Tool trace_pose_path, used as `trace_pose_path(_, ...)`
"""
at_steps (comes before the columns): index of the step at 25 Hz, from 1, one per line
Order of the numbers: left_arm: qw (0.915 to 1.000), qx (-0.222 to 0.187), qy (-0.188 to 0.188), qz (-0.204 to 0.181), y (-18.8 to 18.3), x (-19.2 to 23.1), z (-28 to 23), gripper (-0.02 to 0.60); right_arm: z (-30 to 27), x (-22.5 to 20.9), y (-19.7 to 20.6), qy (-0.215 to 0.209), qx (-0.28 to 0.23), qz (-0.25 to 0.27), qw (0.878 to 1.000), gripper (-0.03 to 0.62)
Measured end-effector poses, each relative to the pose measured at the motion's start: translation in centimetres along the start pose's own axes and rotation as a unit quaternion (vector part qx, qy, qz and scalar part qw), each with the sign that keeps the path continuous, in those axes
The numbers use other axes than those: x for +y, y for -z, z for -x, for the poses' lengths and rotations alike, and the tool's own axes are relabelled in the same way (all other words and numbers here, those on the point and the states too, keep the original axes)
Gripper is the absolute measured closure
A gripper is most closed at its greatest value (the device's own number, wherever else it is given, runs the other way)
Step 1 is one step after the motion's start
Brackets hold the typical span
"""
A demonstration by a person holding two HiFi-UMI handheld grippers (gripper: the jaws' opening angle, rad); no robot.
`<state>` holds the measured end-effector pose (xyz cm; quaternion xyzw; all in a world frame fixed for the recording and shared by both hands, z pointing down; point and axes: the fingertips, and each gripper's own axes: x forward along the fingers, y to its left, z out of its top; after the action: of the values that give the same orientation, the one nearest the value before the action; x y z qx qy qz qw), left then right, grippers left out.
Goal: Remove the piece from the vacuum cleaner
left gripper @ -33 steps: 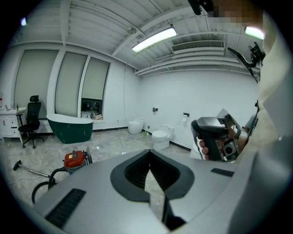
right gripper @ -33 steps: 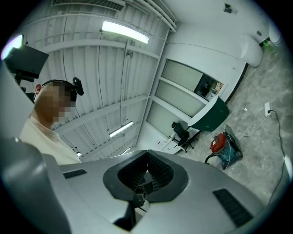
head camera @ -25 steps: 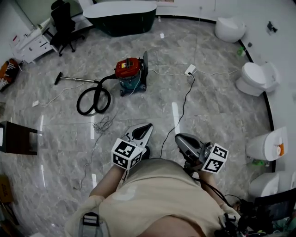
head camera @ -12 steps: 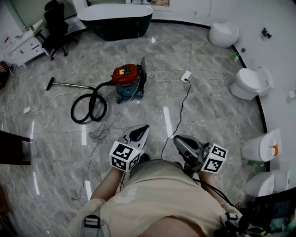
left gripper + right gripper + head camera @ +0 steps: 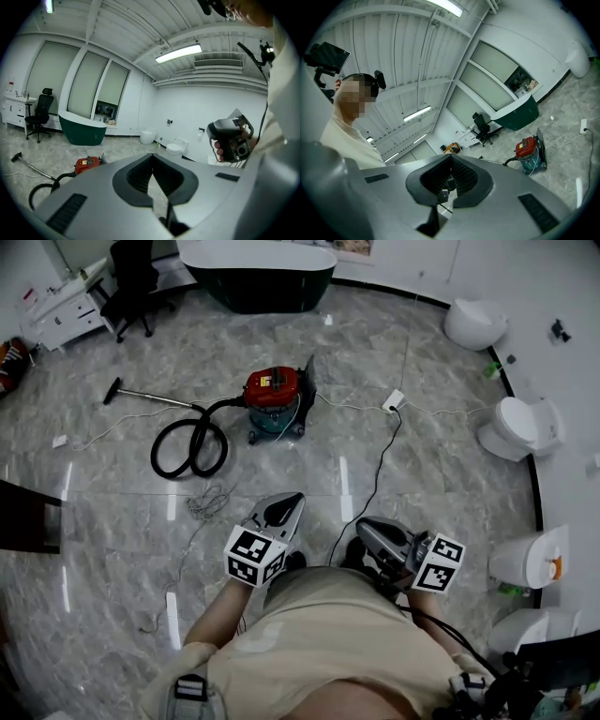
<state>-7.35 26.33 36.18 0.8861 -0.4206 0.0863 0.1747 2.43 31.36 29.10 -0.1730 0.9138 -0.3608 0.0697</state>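
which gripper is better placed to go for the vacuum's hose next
Left, probably. Both grippers are far from the vacuum cleaner, but the left gripper is on the side where the hose loops; the right gripper sits further off.

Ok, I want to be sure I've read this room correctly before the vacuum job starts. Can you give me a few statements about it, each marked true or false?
1. The vacuum cleaner has a red top. True.
2. The right tool grips the hose. False: its jaws are shut on nothing, far from the hose.
3. The hose lies looped on the floor. True.
4. The bathtub is white on the outside. False: it is dark green on the outside.
5. The left tool is shut and empty. True.
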Motion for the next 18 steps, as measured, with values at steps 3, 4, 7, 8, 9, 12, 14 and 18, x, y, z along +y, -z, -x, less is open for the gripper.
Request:
trace_pose_path(3, 0.9999, 0.005, -0.007, -0.006, -0.2, -0.2, -0.4, 0.588, 0.0, -0.7, -0.3, -0.014, 0.002, -0.010, 1.000, 0.592)
trace_pose_path(4, 0.9999, 0.007, -0.010, -0.010, -0.3, -0.3, -0.7, 0.588, 0.1, -1.1, -0.6, -0.019, -0.002, -0.015, 1.000, 0.592)
trace_pose_path(7, 0.9994, 0.011, -0.025, -0.021, -0.8, -0.8, -2.0, 0.588, 0.7, -2.9, -1.9, -0.040, -0.012, -0.032, 0.999, 0.592)
trace_pose_path(8, 0.9992, 0.013, -0.031, -0.022, -1.0, -1.1, -2.6, 0.588, 1.0, -3.6, -2.4, -0.048, -0.012, -0.035, 0.998, 0.592)
trace_pose_path(9, 0.9990, 0.015, -0.037, -0.022, -1.1, -1.4, -3.3, 0.588, 1.4, -4.2, -3.0, -0.056, -0.011, -0.036, 0.998, 0.592)
trace_pose_path(12, 0.9985, 0.020, -0.047, -0.019, -1.8, -3.0, -6.1, 0.588, 3.1, -6.0, -5.2, -0.078, -0.011, -0.038, 0.996, 0.592)
trace_pose_path(14, 0.9984, 0.023, -0.047, -0.024, -2.6, -4.5, -8.4, 0.588, 4.7, -7.5, -6.8, -0.086, -0.019, -0.045, 0.995, 0.592)
trace_pose_path(18, 0.9980, 0.024, -0.048, -0.034, -4.1, -7.2, -13.4, 0.588, 8.3, -11.1, -9.7, -0.098, -0.043, -0.073, 0.992, 0.592)
